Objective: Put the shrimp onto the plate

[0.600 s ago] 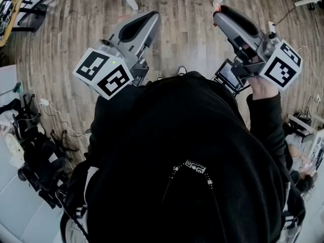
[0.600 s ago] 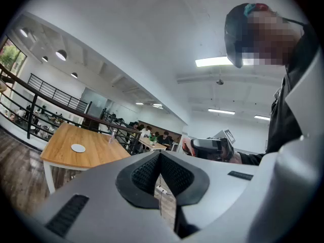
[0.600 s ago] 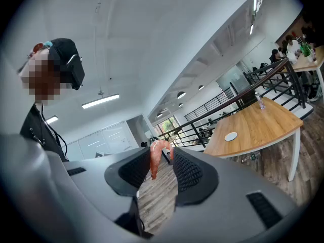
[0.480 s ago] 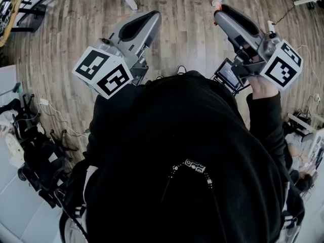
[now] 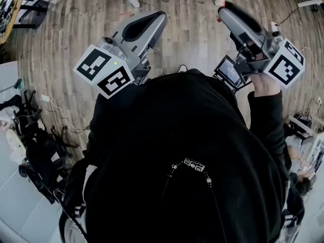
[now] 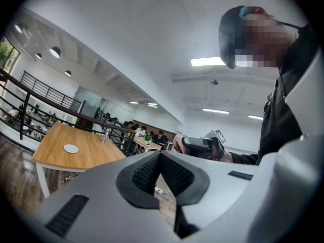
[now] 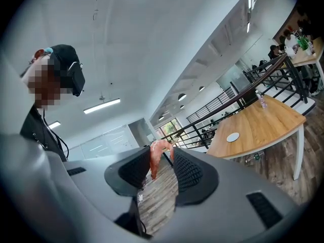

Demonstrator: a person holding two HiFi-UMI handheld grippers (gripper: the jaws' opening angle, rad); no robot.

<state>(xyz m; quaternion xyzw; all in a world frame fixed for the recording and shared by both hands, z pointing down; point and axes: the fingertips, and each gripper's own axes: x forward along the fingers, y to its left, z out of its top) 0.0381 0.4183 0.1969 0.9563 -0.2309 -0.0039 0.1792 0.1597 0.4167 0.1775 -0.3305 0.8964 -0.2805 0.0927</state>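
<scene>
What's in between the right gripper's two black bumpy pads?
A curled pink-orange shrimp, pinched there near the tips. The right gripper view shows it.

1. My left gripper (image 5: 157, 19) and right gripper (image 5: 226, 10) are out ahead of me, side by side over the floor (image 5: 187, 29).
2. The shrimp (image 7: 154, 158) sits between the right gripper's jaws.
3. Well off to its right, a plate (image 7: 233, 136) lies on a table (image 7: 268, 125), with a railing (image 7: 238, 101) behind.
</scene>
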